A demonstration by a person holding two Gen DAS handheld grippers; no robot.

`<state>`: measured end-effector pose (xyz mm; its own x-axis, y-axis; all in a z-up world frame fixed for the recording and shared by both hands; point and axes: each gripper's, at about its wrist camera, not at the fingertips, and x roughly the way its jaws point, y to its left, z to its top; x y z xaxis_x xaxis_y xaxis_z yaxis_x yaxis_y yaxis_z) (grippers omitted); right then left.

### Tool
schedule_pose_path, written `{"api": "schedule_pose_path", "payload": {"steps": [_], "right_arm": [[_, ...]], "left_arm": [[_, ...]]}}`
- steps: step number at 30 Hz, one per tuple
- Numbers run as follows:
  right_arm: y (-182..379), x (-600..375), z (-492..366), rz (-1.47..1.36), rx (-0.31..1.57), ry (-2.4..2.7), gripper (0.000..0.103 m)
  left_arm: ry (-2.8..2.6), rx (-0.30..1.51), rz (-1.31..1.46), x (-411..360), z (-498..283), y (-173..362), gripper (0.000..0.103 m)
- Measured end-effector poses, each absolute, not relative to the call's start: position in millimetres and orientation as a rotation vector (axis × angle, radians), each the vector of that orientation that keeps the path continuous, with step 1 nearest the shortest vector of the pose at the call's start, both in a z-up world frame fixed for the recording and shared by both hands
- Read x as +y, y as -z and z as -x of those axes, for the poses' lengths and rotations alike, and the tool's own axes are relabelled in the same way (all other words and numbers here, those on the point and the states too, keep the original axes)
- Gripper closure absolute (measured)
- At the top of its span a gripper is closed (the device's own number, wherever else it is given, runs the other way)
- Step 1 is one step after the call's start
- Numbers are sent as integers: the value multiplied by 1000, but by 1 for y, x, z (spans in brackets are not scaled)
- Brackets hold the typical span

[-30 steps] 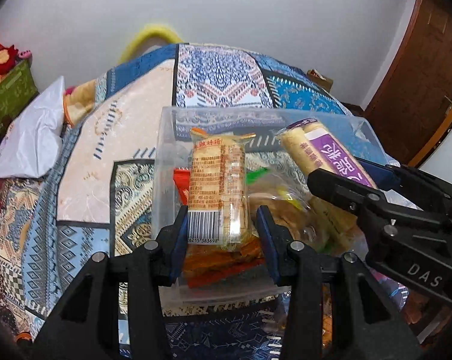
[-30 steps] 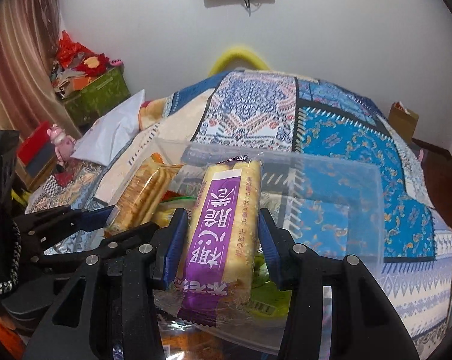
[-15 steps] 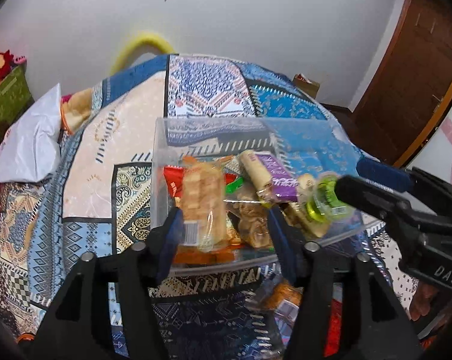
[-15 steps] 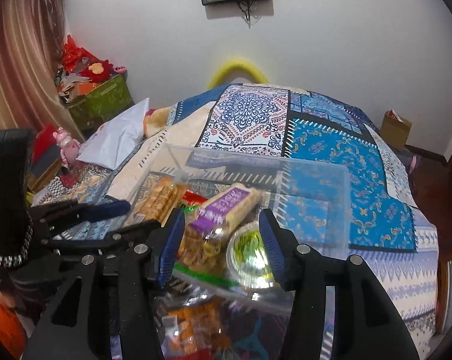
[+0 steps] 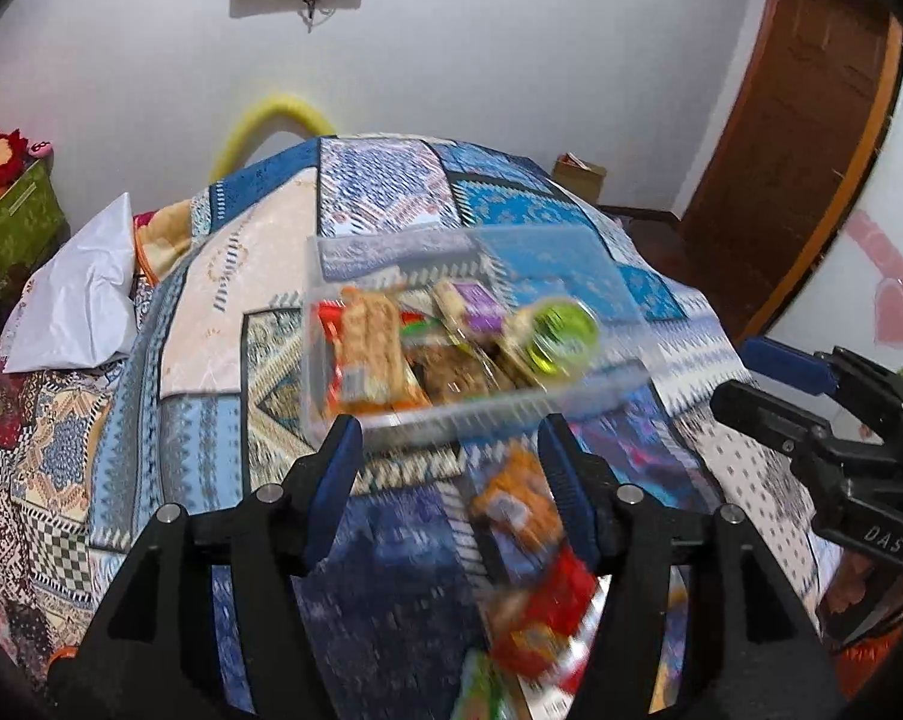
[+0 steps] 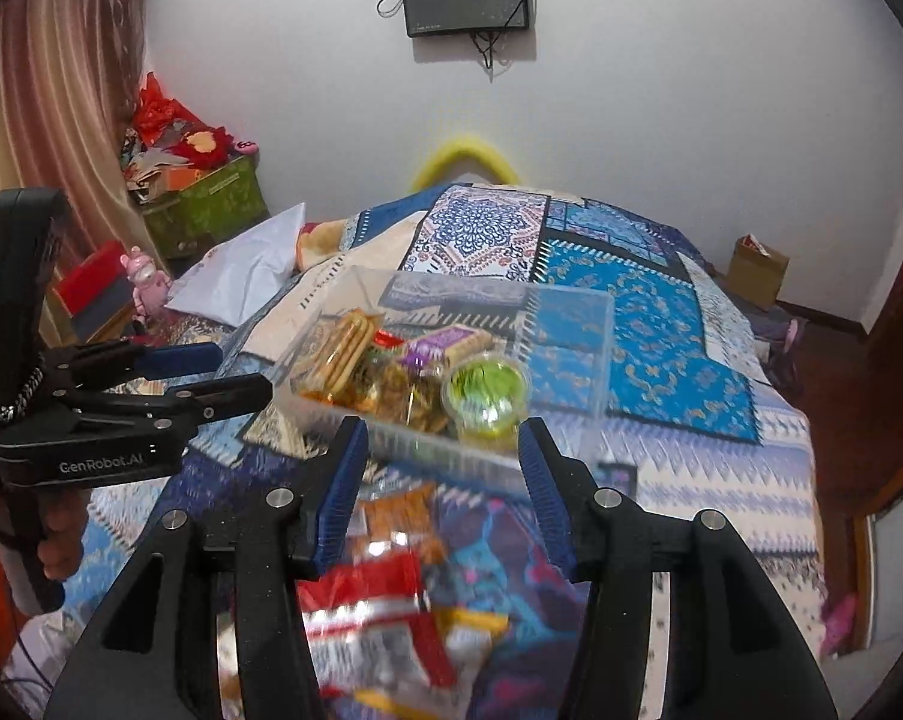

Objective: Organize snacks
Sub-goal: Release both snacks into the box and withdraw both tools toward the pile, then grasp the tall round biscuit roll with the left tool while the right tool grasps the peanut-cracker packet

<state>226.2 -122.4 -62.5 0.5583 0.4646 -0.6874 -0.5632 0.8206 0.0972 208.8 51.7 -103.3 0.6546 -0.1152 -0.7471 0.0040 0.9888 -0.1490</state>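
A clear plastic bin (image 5: 571, 396) (image 6: 571, 324) sits on the patterned bedspread. In it lie an orange cracker pack (image 5: 370, 354) (image 6: 343, 348), a purple-labelled roll pack (image 5: 481, 306) (image 6: 445, 342), a green jelly cup (image 5: 562, 342) (image 6: 487, 396) and other snacks. My left gripper (image 5: 448, 438) (image 6: 241, 372) hangs open just short of the bin's near wall, with nothing between its fingers. My right gripper (image 6: 442, 438) (image 5: 745, 375) is beside it, its jaws opening and empty. Blurred loose packets, an orange one (image 5: 517, 510) and a red one (image 5: 547, 606) (image 6: 379, 612), lie on the bed under both grippers.
A white pillow (image 5: 73, 294) lies at the bed's left edge, with a green box (image 6: 205, 210) of red items behind it. A brown door (image 5: 811, 150) stands at the right, a cardboard box (image 6: 757, 270) on the floor by the wall. A hand (image 6: 61, 546) grips the left tool's handle.
Both grippers let go of their packs, which now lie in the bin. Both have drawn back and up from the bin, and loose packets on the bed have come into view.
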Motion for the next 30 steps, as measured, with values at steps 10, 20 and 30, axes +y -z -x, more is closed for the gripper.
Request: {"api": "schedule_pose_path", "payload": {"steps": [10,20,30], "right_arm": [[88,-146,-179,106,824,-603,40],[128,-134,-137,126,918,-633,40],[165,-106,-106,200,1000,-642,39]], "left_arm": [[105,946,143,28,-149,134,43],[96,1001,176,38,-95,163,43],[74,996,198,47,-73,168,43]]}}
